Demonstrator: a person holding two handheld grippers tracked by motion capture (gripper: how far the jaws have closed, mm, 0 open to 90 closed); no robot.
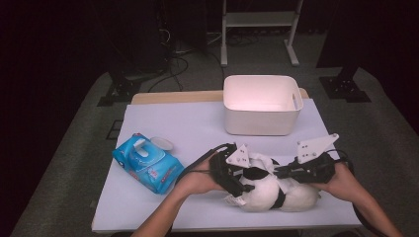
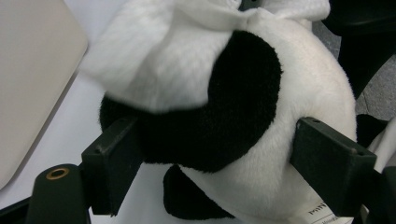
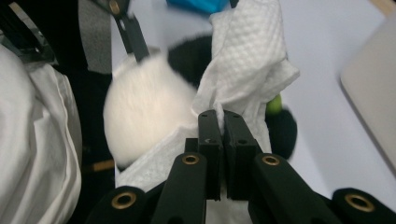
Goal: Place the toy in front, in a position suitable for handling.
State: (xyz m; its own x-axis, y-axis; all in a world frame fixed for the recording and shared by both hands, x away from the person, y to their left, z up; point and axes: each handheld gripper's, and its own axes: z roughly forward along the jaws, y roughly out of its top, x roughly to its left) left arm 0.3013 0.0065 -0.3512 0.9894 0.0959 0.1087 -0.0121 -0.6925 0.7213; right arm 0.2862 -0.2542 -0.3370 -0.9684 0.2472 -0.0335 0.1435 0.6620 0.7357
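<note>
Fingers (image 2: pixel 334 168) of the left gripper (image 1: pixel 236 174) stand wide and press on both sides of the panda plush toy (image 1: pixel 274 190), so they are clamped on it. Both jaws of the right gripper (image 3: pixel 221 122) are together, pinching a white wet wipe (image 3: pixel 252 60) that lies against the panda's head.

By size: the table (image 1: pixel 197 123) with its pale cover takes the middle of the high view; the white bin (image 1: pixel 262 104) stands in the upper centre; the panda lies at the lower centre, between both hands; the blue wipes pack (image 1: pixel 147 163) is at the lower left, its lid open.
</note>
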